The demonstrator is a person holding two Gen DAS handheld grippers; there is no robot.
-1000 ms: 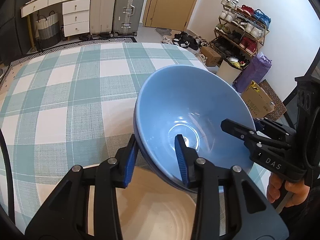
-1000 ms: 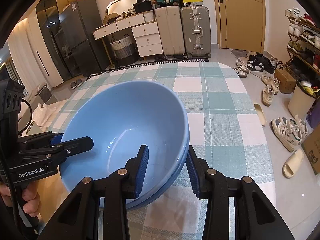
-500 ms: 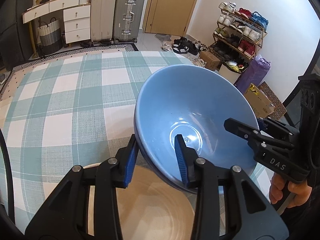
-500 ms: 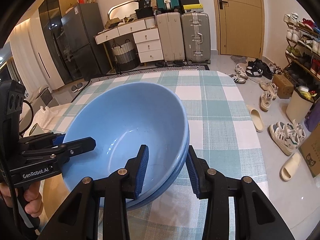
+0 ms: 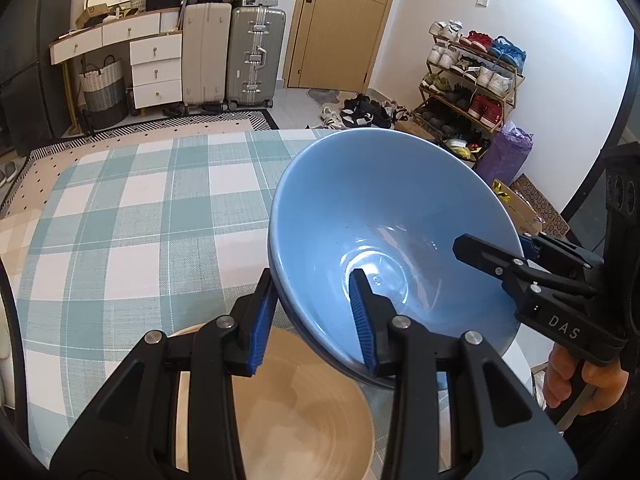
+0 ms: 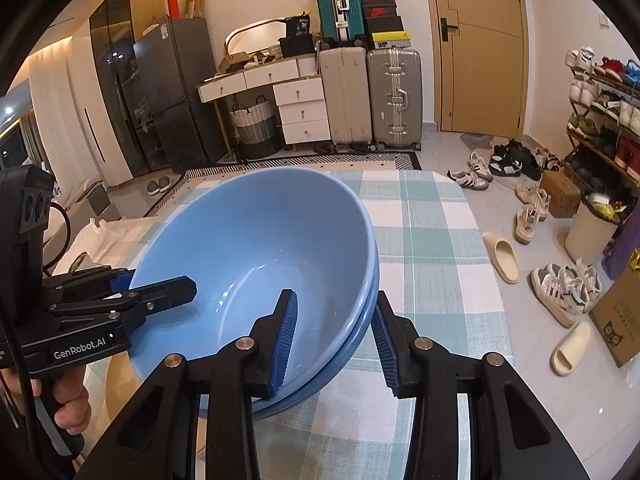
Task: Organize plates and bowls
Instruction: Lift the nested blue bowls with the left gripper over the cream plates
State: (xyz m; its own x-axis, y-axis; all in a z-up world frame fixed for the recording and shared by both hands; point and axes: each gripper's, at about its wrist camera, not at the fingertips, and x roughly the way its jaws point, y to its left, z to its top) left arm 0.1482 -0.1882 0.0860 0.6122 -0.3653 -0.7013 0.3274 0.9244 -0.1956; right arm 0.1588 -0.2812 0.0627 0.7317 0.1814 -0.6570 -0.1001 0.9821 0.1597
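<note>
Two nested blue bowls hang tilted in the air above the checked tablecloth. My left gripper is shut on their near rim, one pad inside and one outside. From the opposite side, my right gripper clamps the rim the same way. Each gripper also shows in the other's view: the right gripper at the bowls' right edge, the left gripper at their left edge. A beige plate lies on the table under the bowls, partly hidden by my fingers.
The cloth-covered table ends at the right, with shoes and slippers on the floor beyond. A white bag lies at the table's left side. Suitcases, drawers and a shoe rack stand farther back.
Both grippers have risen with the blue bowls still clamped. The table now lies farther below, and more of the beige plate shows under the bowls.
</note>
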